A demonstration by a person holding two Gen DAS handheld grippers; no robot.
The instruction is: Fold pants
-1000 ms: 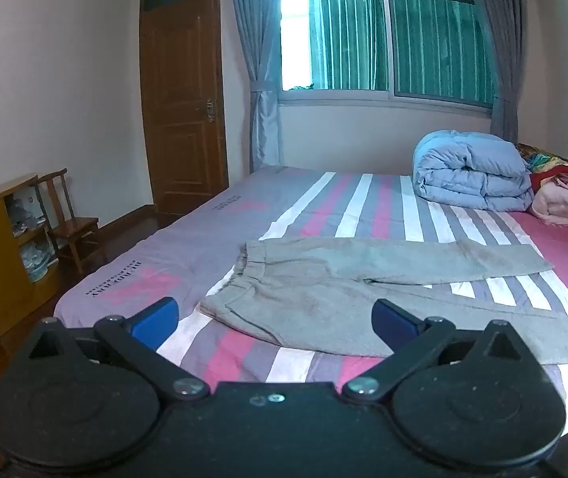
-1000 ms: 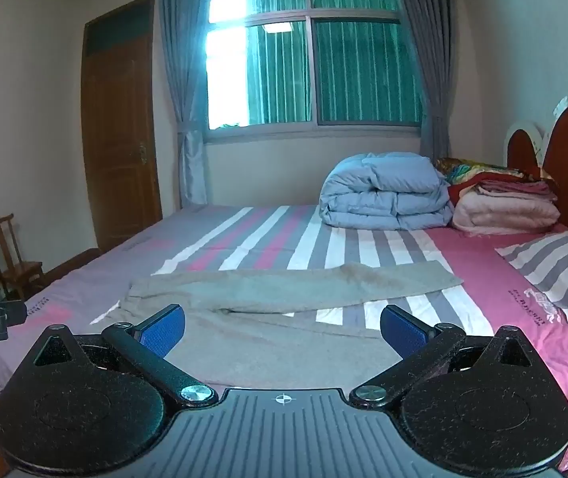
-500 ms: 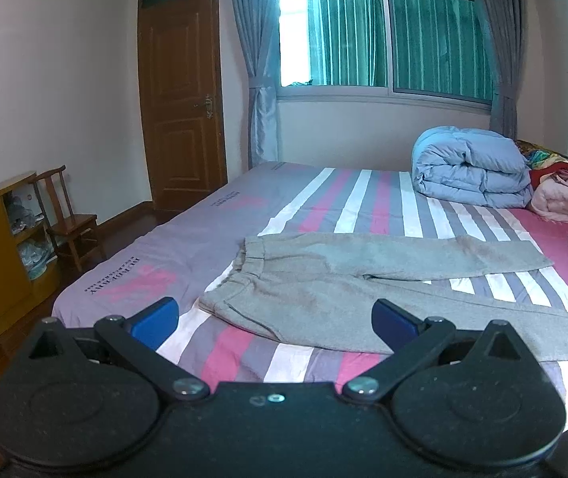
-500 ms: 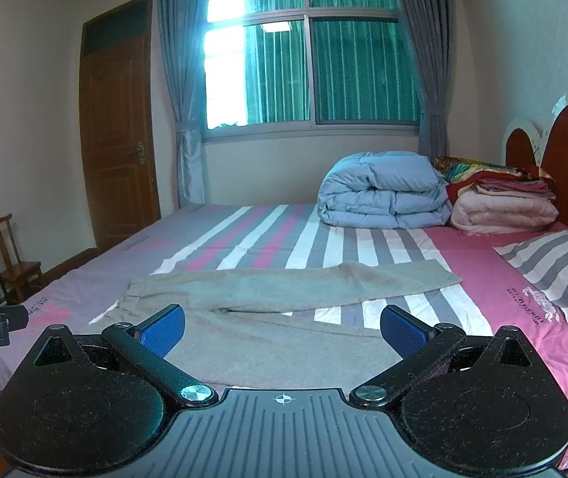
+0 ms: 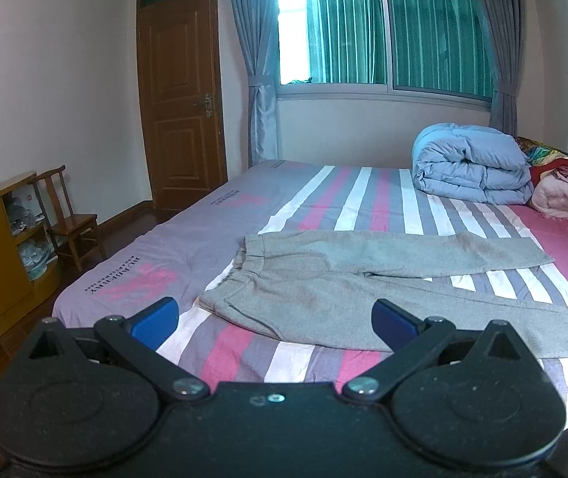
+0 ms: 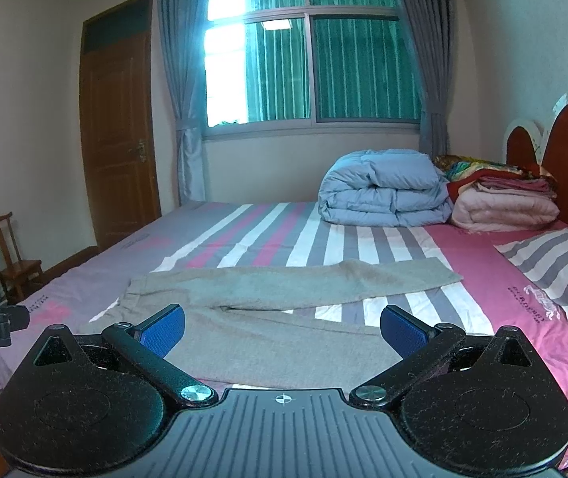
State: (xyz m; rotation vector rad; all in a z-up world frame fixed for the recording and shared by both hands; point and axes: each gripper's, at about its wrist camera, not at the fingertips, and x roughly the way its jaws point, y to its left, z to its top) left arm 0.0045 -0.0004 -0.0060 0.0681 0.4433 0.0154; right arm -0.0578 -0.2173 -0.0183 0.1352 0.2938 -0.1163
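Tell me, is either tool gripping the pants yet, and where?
No. The left tool and the right tool are both open and empty, short of the grey pants, which lie spread flat on the bed.

Pants [image 5: 343, 279] lie on bed [image 5: 144, 247], quilt [image 5: 471, 167] seemingly behind them.

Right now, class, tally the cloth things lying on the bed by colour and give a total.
Grey: 1, pants
Blue: 1, duvet
Pink: 1, folded blanket
Red and multicoloured: 1, a stack of folded bedding; its pieces cannot be told apart
Striped: 1, pillow
Total: 5
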